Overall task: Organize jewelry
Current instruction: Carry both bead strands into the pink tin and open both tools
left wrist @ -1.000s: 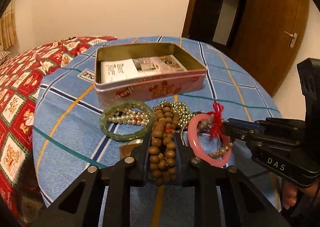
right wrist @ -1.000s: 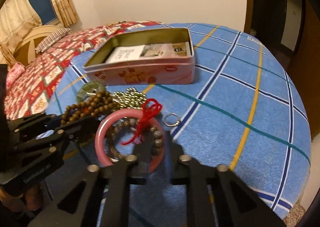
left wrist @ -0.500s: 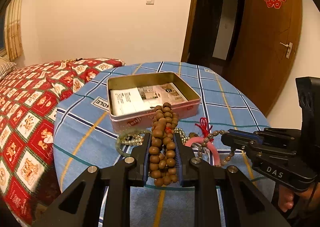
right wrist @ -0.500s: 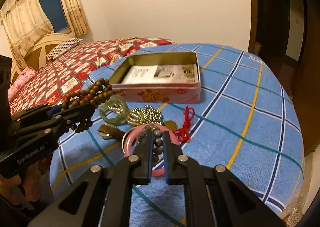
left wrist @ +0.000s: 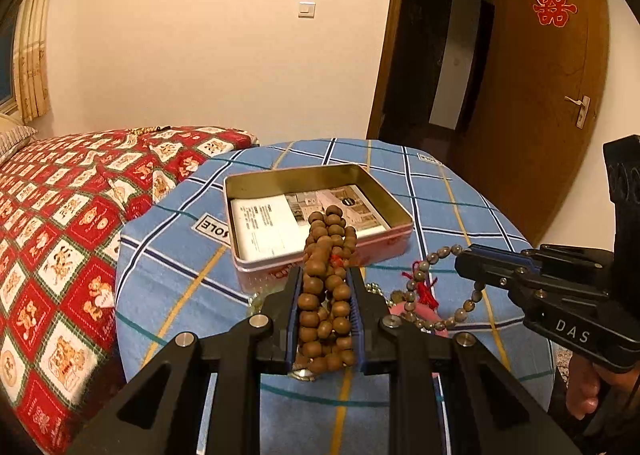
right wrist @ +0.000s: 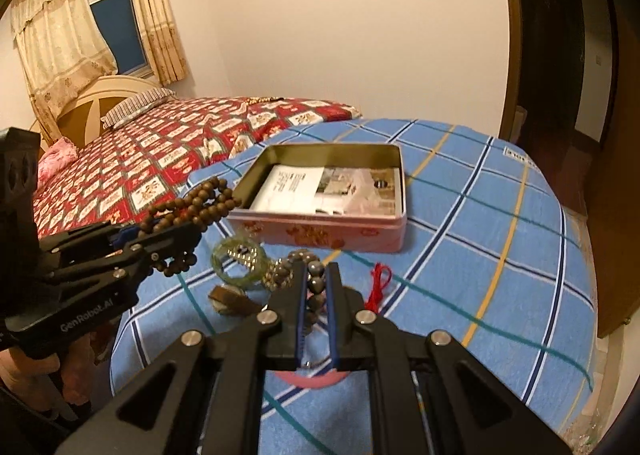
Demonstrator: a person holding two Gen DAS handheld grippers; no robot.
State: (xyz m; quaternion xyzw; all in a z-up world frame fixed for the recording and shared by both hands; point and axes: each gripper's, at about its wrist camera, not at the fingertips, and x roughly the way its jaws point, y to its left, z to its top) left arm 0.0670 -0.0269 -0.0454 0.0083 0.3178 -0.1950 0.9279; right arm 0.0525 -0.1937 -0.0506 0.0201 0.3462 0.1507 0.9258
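An open pink tin (left wrist: 396, 211) with a paper leaflet inside stands on the blue checked table. My left gripper (left wrist: 325, 273) is shut on a bunched string of brown wooden beads (left wrist: 326, 239), held in the air just in front of the tin. To its right, my right gripper (left wrist: 460, 255) is shut on a grey bead bracelet (left wrist: 416, 279) with a red tassel (left wrist: 424, 291), lifted above a pink bangle (left wrist: 400, 311). In the right wrist view the grey beads (right wrist: 316, 287) sit between the right gripper's (right wrist: 316, 269) pads, and the left gripper (right wrist: 196, 231) holds the brown beads (right wrist: 192, 207) at the left.
On the cloth lie a green bangle (right wrist: 218, 255) around small pearls, a heap of metal beads (right wrist: 280, 271) and a brown strap (right wrist: 232, 301). A bed with a red quilt (right wrist: 160, 167) borders the table on the left. A wooden door (left wrist: 540, 115) stands to the right.
Both grippers have risen from the pile with their bead strings. The grey bracelet has come up off the pink bangle, and the tin now looks farther below.
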